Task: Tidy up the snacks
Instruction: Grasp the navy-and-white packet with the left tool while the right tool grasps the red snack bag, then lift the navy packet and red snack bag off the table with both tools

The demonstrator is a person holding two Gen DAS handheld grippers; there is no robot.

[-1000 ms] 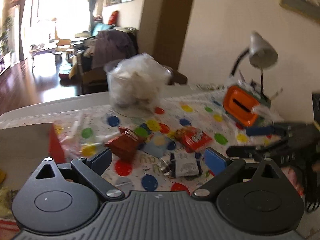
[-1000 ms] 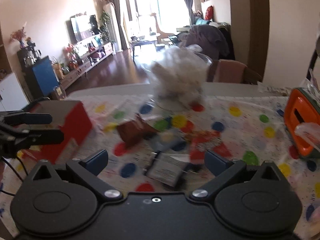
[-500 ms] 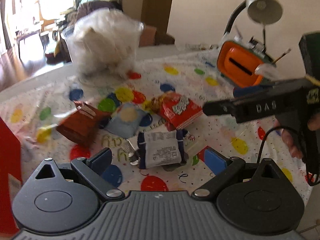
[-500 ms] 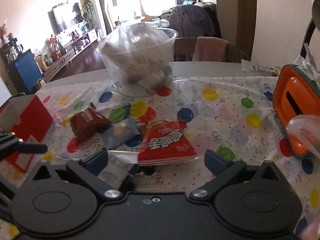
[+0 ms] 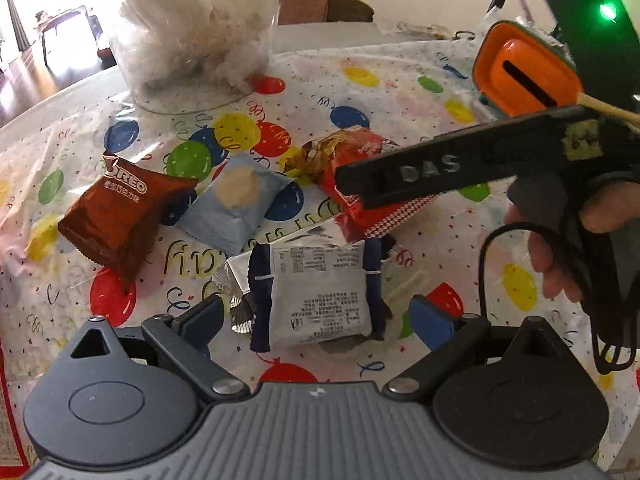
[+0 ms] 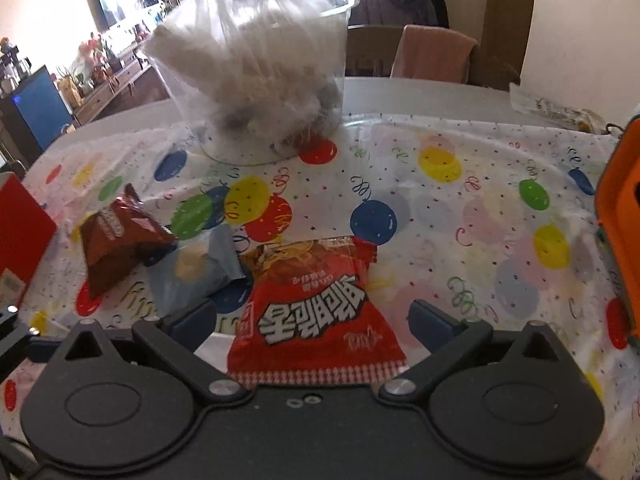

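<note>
The silver-and-navy snack packet lies flat between the spread fingers of the left hand-held gripper; it looks light, crinkly and slippery, best pinched across its middle. The red packet lies likewise within the spread right hand-held gripper.

left gripper: grey body, blue pads | right gripper: black (silver screws)

Glossy plastic-film wrappers: brown Oreo packet, red snack bag, crinkled silver-edged packet. Smooth printed balloon tablecloth; clear plastic tub. Matt black plastic left gripper.
</note>
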